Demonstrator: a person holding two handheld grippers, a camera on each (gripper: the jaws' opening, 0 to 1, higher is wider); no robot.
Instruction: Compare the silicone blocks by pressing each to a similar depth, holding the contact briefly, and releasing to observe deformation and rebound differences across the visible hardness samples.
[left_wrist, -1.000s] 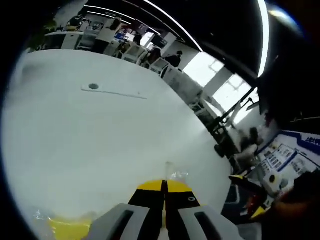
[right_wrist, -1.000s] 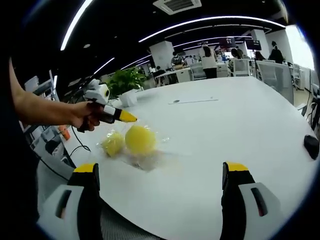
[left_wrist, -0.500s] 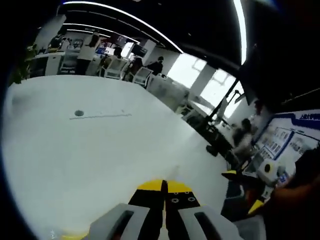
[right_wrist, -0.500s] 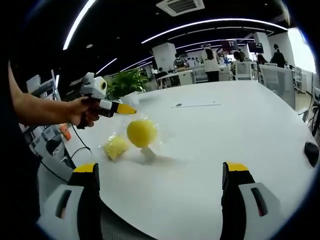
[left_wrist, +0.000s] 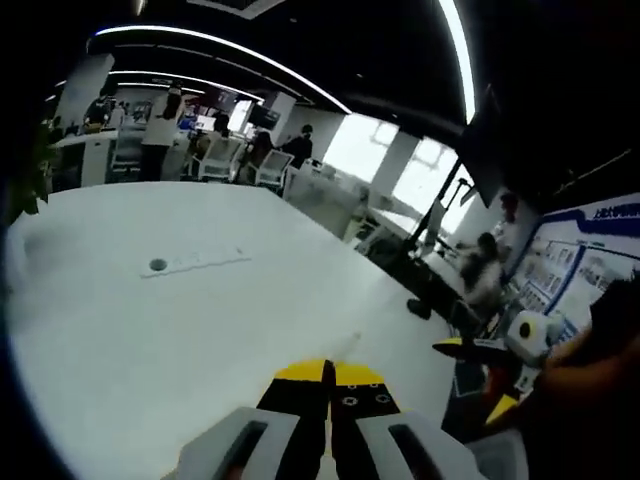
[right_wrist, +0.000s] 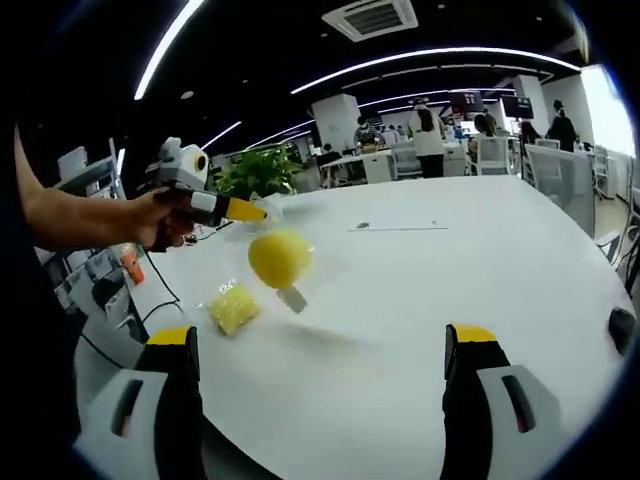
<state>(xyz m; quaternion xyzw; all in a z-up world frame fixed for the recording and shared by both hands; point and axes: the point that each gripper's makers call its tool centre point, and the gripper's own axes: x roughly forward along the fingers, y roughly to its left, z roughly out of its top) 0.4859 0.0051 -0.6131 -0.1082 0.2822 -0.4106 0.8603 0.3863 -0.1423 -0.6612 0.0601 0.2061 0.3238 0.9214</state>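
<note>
Yellow silicone ball (right_wrist: 278, 256) in clear wrapping hung above the white table (right_wrist: 480, 270), pinched by the closed left gripper (right_wrist: 258, 211), seemingly lifted for repositioning, while the right gripper (right_wrist: 320, 350) waited wide and empty near the yellow block (right_wrist: 233, 305).

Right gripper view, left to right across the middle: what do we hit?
Person's hand → left gripper → yellow ball in clear wrap hanging from it → thin strip on the table → dark object at the table's edge.
</note>
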